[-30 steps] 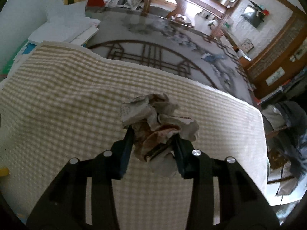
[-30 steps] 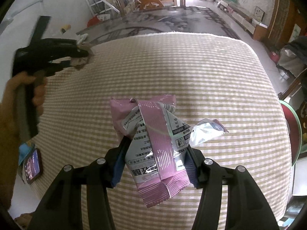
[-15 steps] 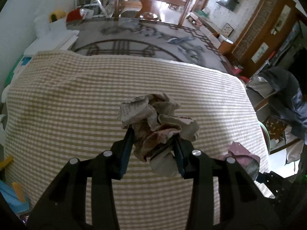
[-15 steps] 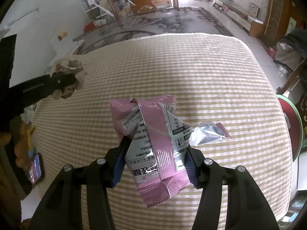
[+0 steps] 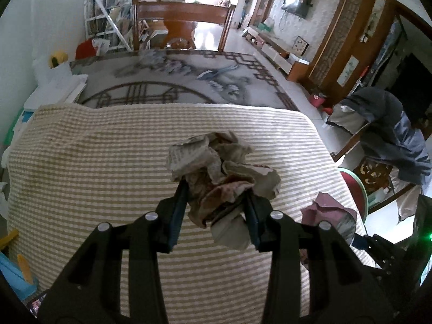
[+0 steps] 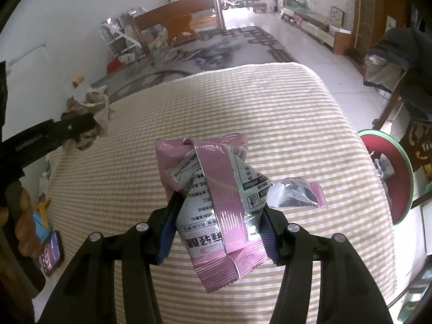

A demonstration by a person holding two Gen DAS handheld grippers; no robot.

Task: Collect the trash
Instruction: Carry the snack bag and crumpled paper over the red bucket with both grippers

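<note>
Crumpled newspaper [image 5: 221,172] sits clamped between the two fingers of the left gripper [image 5: 216,208], held up above the checked tablecloth [image 5: 94,162] over the table's middle. Over the cloth nearer its right edge, the right gripper [image 6: 218,216] is closed on a pink snack wrapper [image 6: 213,197], whose torn silver flap [image 6: 294,194] sticks out to the right. Beyond that right edge stands a round red bin with a green rim [image 6: 397,172], some litter inside. At the left edge, beside the person's hand [image 6: 24,216], lies a phone [image 6: 51,251] with its screen lit.
</note>
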